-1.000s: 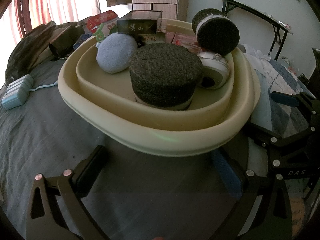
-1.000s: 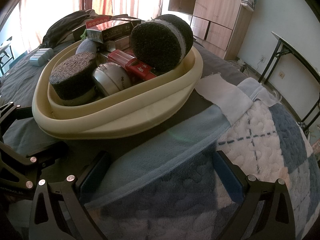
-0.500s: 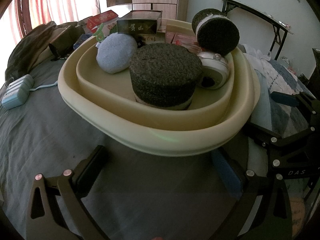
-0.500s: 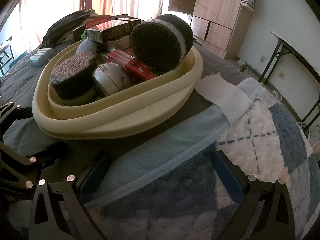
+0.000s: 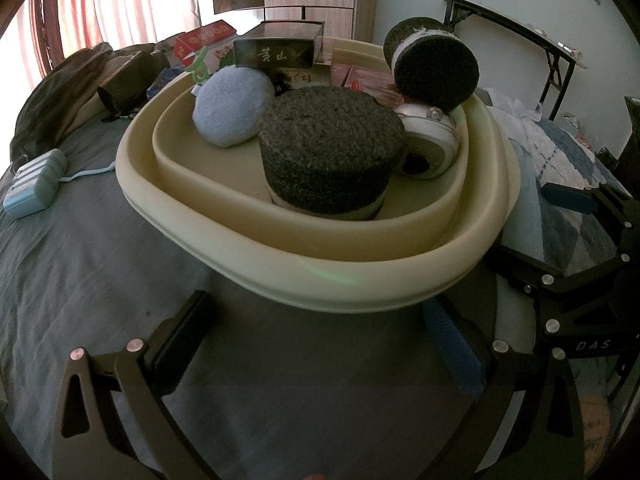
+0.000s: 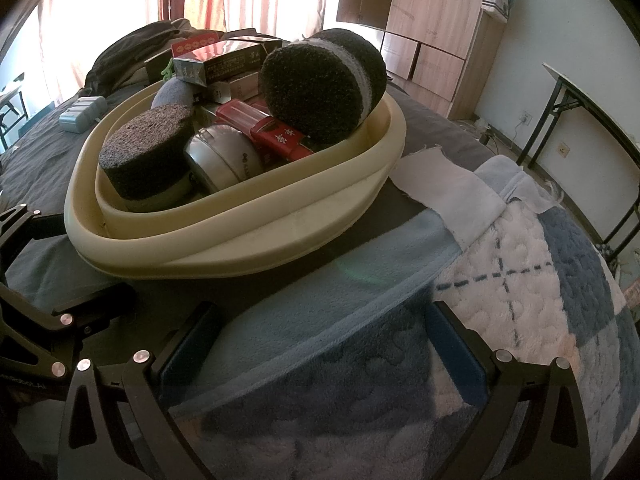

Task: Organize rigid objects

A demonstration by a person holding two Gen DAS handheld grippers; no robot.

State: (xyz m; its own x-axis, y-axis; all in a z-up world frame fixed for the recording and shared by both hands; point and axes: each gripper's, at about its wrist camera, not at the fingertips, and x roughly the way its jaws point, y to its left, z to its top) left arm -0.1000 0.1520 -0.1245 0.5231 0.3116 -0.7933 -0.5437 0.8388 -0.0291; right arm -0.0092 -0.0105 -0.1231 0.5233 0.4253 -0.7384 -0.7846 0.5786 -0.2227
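- Left wrist view: your left gripper [image 5: 320,344] stood wide open over the grey sheet [image 5: 100,280] with nothing between its fingers, just short of the near rim of the cream basin [image 5: 320,280].
- The basin sat on the bed with a second cream rim nested inside it. At its near side stood the dark foam puck [image 5: 330,156] on its flat face; the blue-grey pad [image 5: 232,108] lay toward the far left corner, and the white round case [image 5: 430,146] toward the right wall.
- The puck looked light, grainy and slightly yielding, so a hold across its side wall would have suited you, with gentle pressure.
- The dark box [image 5: 276,54] sat propped high at the far rim; stiff and flat-sided, it would have taken a firm pinch on its long faces.
- Right wrist view: your right gripper [image 6: 320,344] was likewise spread wide and empty, over the plaid blanket [image 6: 520,280] at the basin's right side.
- The second foam puck [image 6: 324,84] leaned on edge against the right rim and looked ready to roll; its curved band was the surest place.
- The red case [image 6: 276,136] lay beside the white case; both seemed hard and probably slick, though glare left the finish uncertain.
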